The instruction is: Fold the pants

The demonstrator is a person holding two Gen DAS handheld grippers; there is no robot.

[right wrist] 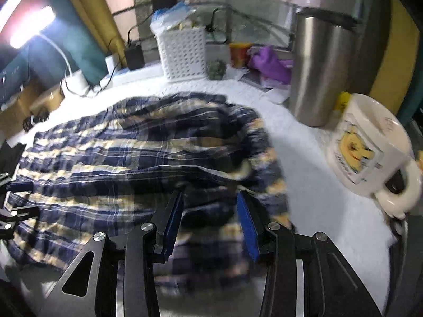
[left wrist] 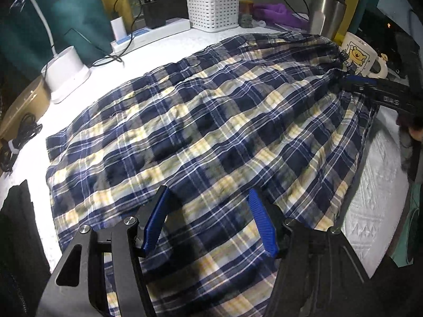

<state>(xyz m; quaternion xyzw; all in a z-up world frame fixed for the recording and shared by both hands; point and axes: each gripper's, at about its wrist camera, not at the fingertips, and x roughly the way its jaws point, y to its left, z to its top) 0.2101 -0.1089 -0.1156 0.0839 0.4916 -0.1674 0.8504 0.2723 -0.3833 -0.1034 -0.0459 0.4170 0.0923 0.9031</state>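
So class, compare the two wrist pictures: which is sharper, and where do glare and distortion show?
Left wrist view: the plaid pants are mostly sharp, and the white tabletop is washed out by glare. Right wrist view: motion blur smears the pants and bear mug, and the desk lamp flares. Both views bow at the edges, fisheye-style.

White textured tabletop (left wrist: 164, 45); ahead, dim window (right wrist: 238, 8) flanked by yellow and teal curtains (right wrist: 87, 21). Far left, lit white desk lamp (right wrist: 31, 26), glare on surface.

The pants (left wrist: 201, 121), navy, yellow and white plaid, lie spread and wrinkled across the white table (left wrist: 164, 45), gathered waistband toward two o'clock, hem toward eight.
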